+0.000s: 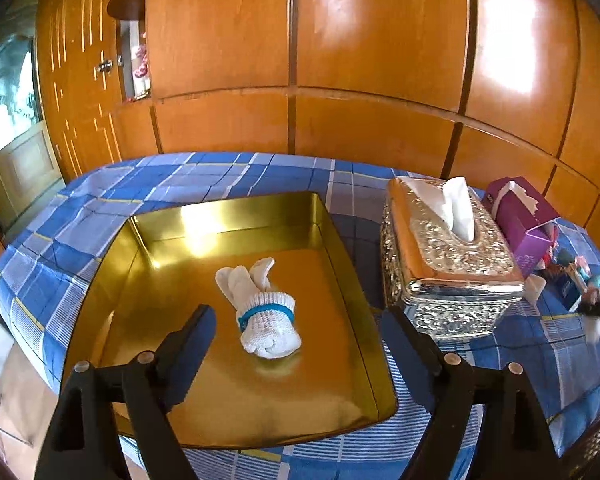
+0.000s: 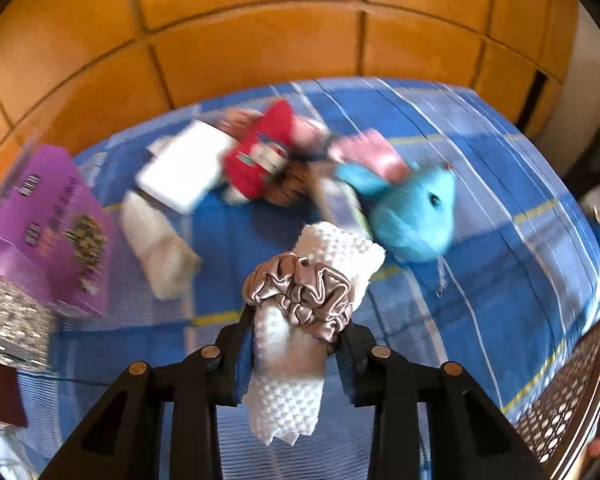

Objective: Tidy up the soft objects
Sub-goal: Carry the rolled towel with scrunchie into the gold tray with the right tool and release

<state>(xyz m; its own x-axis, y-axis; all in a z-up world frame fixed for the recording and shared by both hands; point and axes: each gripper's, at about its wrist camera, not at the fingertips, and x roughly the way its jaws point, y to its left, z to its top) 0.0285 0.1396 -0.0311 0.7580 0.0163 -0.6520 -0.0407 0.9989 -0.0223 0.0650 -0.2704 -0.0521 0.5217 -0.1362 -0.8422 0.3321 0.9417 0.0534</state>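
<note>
In the left wrist view a white rolled sock bundle with a blue band (image 1: 265,307) lies in the gold tray (image 1: 236,412). My left gripper (image 1: 298,320) hangs open above the tray's near part, its fingers either side of the bundle and clear of it. In the right wrist view my right gripper (image 2: 300,332) is shut on a white knitted roll (image 2: 296,344) wrapped in a beige satin scrunchie (image 2: 300,290), held above the blue checked cloth. Beyond it lie a blue plush toy (image 2: 414,208), a red-clothed doll (image 2: 260,160), a pink cloth (image 2: 370,152) and a white sock (image 2: 158,246).
A silver embossed tissue box (image 1: 448,264) stands right of the tray, with a purple tissue carton (image 1: 524,216) behind it. A white flat box (image 2: 186,168) lies by the doll. Wooden panelling rises behind the table (image 1: 204,172). A perforated edge (image 2: 560,412) shows at the lower right.
</note>
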